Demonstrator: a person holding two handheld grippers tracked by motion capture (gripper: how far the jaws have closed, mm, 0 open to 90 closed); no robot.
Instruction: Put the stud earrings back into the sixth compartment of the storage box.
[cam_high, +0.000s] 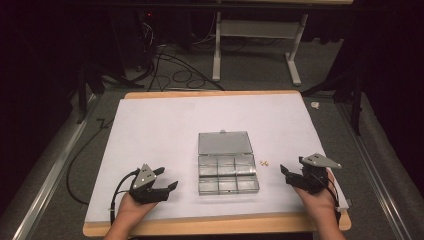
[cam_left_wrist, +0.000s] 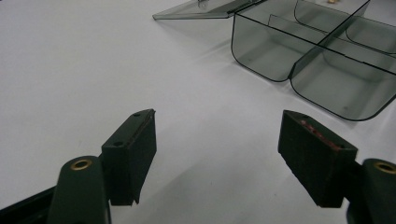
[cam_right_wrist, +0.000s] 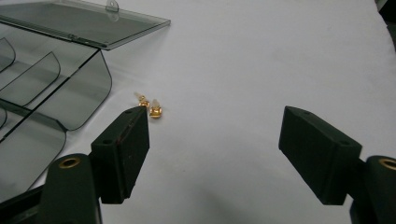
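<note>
A clear grey compartment box (cam_high: 228, 173) lies open at the middle of the white table top, its lid (cam_high: 224, 142) folded flat behind it. Its compartments look empty in the left gripper view (cam_left_wrist: 322, 56). Two small gold pieces (cam_high: 264, 162) lie on the table just right of the box, and appear close ahead of the right gripper's left jaw (cam_right_wrist: 151, 108). My left gripper (cam_high: 167, 178) rests open at the front left, pointing toward the box, nothing between its jaws. My right gripper (cam_high: 291, 166) is open at the front right, empty, aimed toward the gold pieces.
The white sheet (cam_high: 160, 125) covers a wooden table (cam_high: 215, 226). Black cables (cam_high: 95, 145) trail off the left side onto the grey floor. A white table frame (cam_high: 255, 45) stands beyond the far edge. A small white scrap (cam_high: 315, 105) lies on the floor at the right.
</note>
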